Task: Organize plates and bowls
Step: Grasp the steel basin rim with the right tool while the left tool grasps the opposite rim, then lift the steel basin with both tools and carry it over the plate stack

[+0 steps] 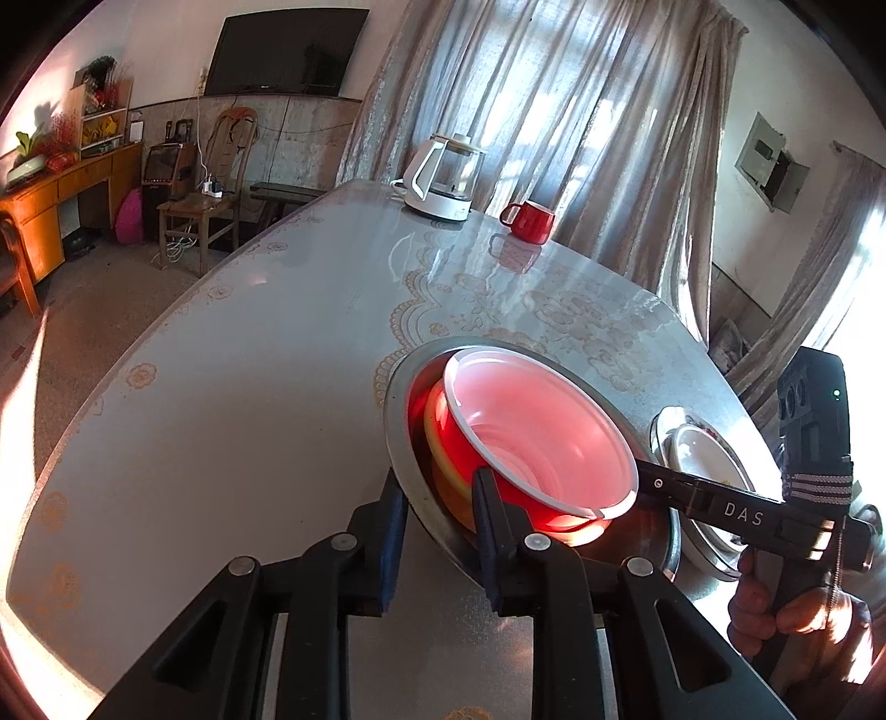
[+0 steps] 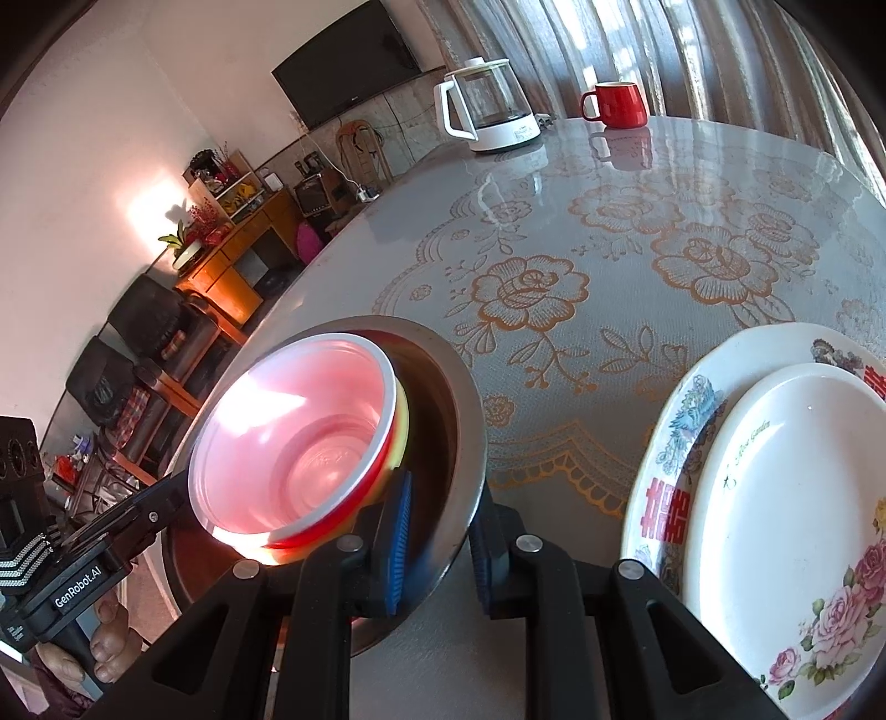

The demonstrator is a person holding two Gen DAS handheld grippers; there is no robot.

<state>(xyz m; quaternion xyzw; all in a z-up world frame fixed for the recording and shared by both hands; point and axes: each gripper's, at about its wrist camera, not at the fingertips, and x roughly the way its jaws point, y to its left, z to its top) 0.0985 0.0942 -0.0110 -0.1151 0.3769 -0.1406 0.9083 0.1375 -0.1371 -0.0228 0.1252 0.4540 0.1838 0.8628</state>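
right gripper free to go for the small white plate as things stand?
Probably not yet. The right gripper is clamped on the rim of the steel bowl. The white plate lies uncovered close beside it, so it is an easy reach once it lets go.

Both tools (image 1: 434, 531) (image 2: 437, 540) clamped, angled downward

Place: a lived-in home, living and dining room in one.
Counter: a large table under a glossy floral lace-print cover (image 2: 554, 288), bearing an electric glass kettle (image 2: 493, 108) and a red mug (image 2: 617, 105).
Walls: a flat television (image 1: 285, 50) hung high; long curtains (image 1: 554, 111) over a bright window.
Furniture: an orange wooden sideboard (image 1: 66, 199) with flowers and knick-knacks, and a wooden chair (image 1: 205, 194).
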